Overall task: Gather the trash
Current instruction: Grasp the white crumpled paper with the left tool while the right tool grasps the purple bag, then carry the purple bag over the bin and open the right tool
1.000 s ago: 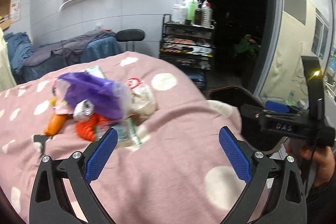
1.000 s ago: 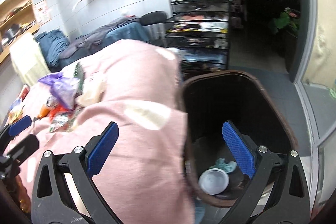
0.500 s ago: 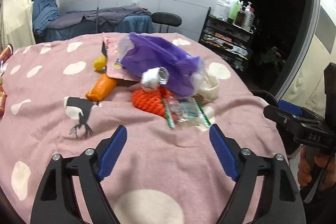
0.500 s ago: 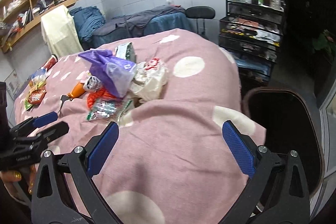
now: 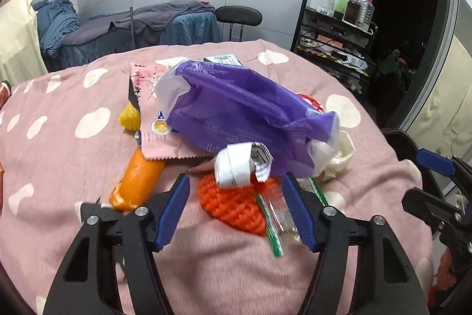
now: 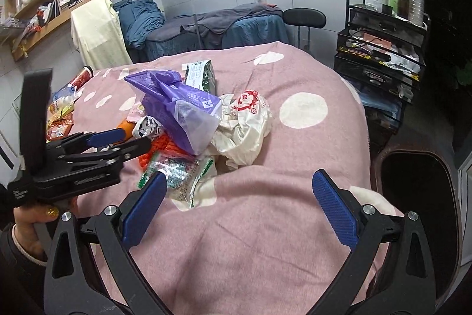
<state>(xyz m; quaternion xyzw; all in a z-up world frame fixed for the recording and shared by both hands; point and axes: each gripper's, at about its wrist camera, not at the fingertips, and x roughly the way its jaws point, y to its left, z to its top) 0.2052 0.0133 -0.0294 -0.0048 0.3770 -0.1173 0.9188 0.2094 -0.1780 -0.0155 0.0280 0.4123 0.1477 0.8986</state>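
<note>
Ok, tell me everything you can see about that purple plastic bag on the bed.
The purple bag is thin, crinkled, translucent plastic with faint printed text and clear, paler ends. It lies slumped on top of the trash pile on the pink spotted blanket, overlapping a pink packet. A crumpled white wrapper leans against its near edge, and a white bag sits beside it.

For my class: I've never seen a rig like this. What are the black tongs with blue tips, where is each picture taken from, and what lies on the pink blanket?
No robot here: a person holds a two-finger gripper in each hand, each with a camera looking along its blue-padded jaws. One picture looks from the left gripper, the other from the right gripper. Both grippers are open and hold nothing. On the pink spotted blanket lies a heap of trash: a purple plastic bag, an orange-red mesh net, an orange wrapper, a clear green-edged packet and a crumpled white bag. The left jaws stand either side of the net. A dark bin stands beside the blanket.
</note>
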